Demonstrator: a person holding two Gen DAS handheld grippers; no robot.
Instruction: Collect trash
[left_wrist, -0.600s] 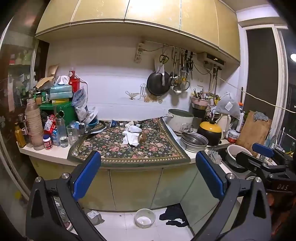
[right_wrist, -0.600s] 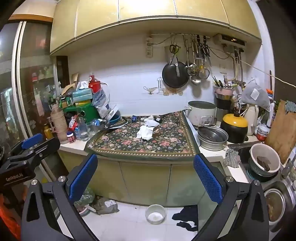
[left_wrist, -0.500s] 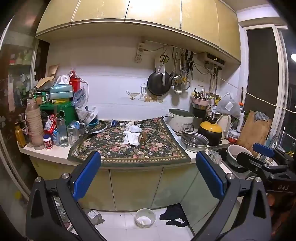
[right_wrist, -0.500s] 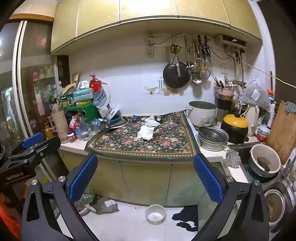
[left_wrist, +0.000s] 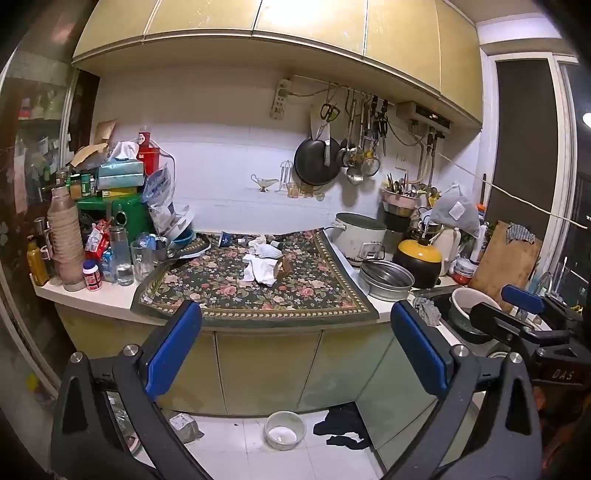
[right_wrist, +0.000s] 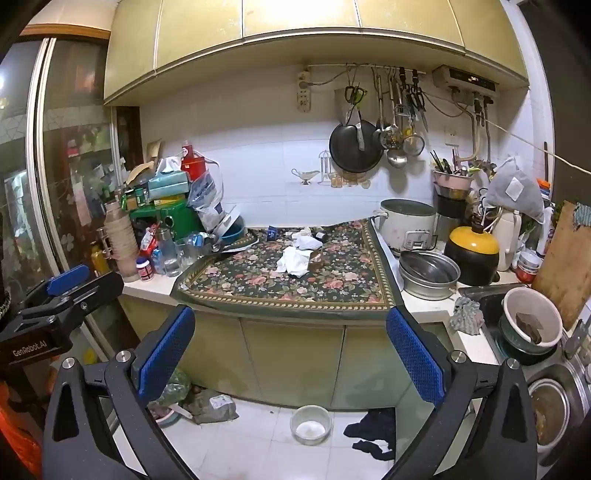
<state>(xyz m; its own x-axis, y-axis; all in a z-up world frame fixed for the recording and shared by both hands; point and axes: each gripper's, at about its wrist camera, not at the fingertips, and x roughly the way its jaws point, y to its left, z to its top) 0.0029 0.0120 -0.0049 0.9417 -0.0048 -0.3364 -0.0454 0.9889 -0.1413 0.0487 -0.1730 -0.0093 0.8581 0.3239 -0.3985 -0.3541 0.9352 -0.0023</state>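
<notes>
Both grippers' jaws wide open, empty. Crumpled tissues on table best approached level, pinched centrally.

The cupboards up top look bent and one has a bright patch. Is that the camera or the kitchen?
Left wrist view: the lens bows the upper cupboards into an arc, and the bright patch is lamp glare on a glossy door. Right wrist view: same bowing of the cupboards, glare fainter, corners dark; the countertop stays sharp.
</notes>
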